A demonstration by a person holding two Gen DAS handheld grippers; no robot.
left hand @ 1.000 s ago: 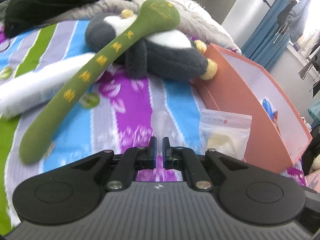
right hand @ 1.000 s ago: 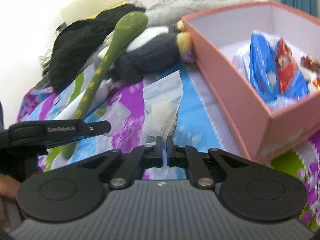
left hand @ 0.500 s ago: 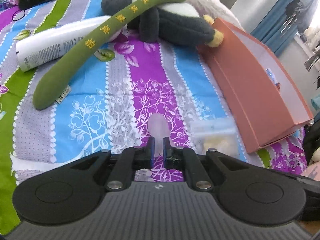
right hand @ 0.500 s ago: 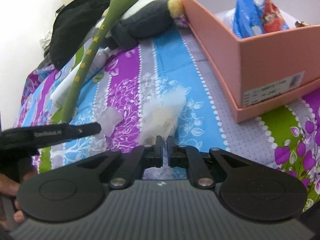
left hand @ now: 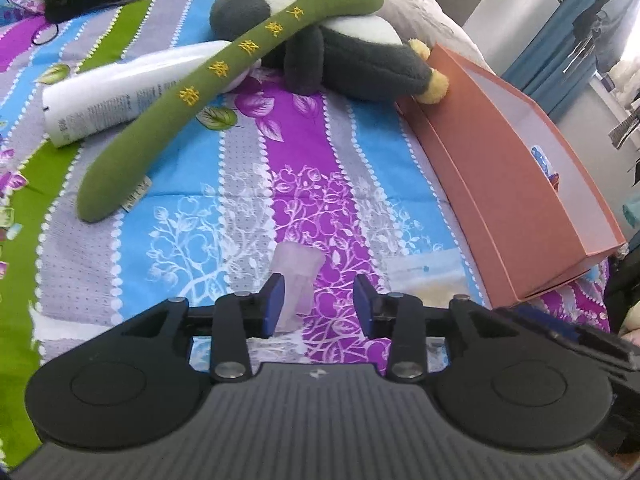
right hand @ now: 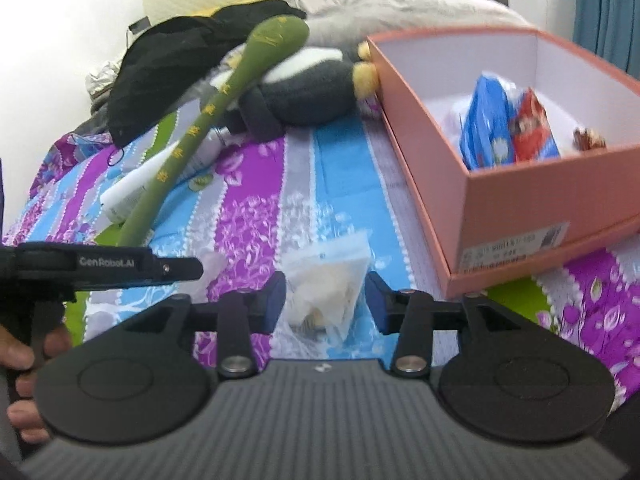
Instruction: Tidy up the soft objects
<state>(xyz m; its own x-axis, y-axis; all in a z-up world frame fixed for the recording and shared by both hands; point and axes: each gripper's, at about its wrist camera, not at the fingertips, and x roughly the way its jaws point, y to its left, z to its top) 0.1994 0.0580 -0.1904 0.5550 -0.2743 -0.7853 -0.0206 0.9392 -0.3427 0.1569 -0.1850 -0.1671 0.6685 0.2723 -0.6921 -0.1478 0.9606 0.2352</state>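
My left gripper [left hand: 319,304] is open just above the striped bedspread, with a small pale translucent soft piece [left hand: 298,280] lying between its fingers, close to the left one. My right gripper [right hand: 326,304] is open around a clear bag with cream filling [right hand: 328,288] that lies on the bed. A long green plush stick [left hand: 224,80] leans over a grey and white penguin plush [left hand: 352,56] farther back. The pink box [right hand: 516,216] stands at the right with blue and red packets [right hand: 508,128] inside.
A white tube [left hand: 128,88] lies under the green plush. Black clothing [right hand: 180,64] and a grey quilt [right hand: 400,4] are piled at the head of the bed. The left gripper [right hand: 120,270] shows at the left of the right wrist view.
Both grippers have opened. Before, each was shut and held its item up; now the translucent piece and the bag rest on the bedspread between the open fingers.
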